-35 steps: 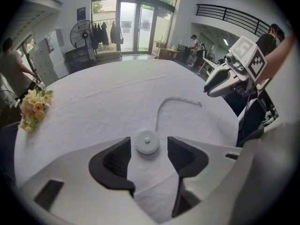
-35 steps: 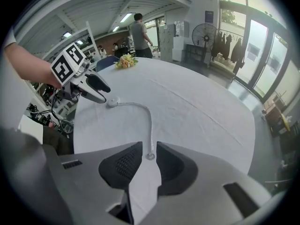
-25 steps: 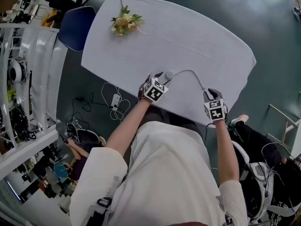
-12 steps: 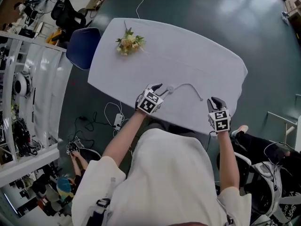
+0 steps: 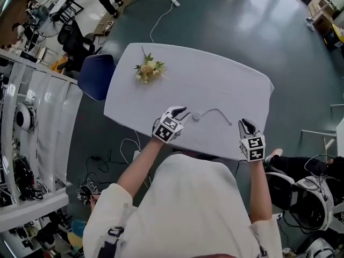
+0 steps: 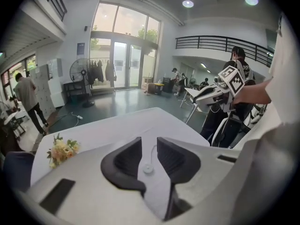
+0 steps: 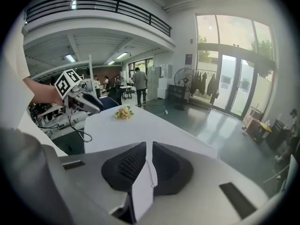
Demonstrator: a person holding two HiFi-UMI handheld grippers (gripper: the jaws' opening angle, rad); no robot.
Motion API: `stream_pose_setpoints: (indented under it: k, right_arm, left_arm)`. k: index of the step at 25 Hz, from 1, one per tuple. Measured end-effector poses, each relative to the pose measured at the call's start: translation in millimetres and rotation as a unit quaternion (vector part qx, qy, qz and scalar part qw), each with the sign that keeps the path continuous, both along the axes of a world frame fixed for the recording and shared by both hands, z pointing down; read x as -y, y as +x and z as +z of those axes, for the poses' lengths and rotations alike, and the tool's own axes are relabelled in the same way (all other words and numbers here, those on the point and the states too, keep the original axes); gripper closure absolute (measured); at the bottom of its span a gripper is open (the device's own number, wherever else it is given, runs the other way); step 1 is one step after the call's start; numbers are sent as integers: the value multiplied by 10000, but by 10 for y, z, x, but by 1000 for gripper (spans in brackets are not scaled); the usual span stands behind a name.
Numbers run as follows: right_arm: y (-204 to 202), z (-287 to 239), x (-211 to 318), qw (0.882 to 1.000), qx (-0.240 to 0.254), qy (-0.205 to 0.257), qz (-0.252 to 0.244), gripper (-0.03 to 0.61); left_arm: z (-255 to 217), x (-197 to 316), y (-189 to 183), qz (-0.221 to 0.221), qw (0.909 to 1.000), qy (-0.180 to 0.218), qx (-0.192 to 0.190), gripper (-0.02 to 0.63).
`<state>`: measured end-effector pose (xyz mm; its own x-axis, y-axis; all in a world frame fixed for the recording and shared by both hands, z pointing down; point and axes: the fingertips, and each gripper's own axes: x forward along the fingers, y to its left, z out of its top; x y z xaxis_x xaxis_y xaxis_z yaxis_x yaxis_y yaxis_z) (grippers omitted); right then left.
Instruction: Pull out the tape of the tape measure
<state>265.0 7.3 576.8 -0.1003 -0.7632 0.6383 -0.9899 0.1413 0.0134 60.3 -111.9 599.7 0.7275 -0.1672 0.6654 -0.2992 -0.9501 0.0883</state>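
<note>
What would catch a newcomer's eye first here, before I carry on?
A big white table stands almost bare, with a bunch of flowers near its far left corner. A small round tape measure lies near the front edge, its tape curving off to the right. The left hand-held gripper points at the tape measure, jaws closing but not yet pressing it, while the right hand-held gripper looks shut on the tape's end.

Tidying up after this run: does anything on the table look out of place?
Only the tape: it lies pulled out in a loose curve on the table, running from its round case, not retracted. The flowers lie at the far end. Nothing looks spilled or damaged.
</note>
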Motion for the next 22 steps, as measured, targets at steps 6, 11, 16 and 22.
stream_pose_setpoints:
  k: [6,11,16,22]
  right_arm:
    - [-243,-408,-45,9991,30,420,52,523]
    - [-309,-647,-72,9981,53,607,98,529]
    - [-265,-919,-30,9954,186,900,266,532]
    - [-386,-1223,-81,9911,300,1238,375,532]
  left_arm:
    - [-366,58,-116,68,9993,153,-338,532]
    - [-680,87,-104,47,9978,208,-631,546]
    - [-911,119,-128,9,9958,256,-880,568]
    - [-1160,37,-284,-85,9936,280,-1094,580]
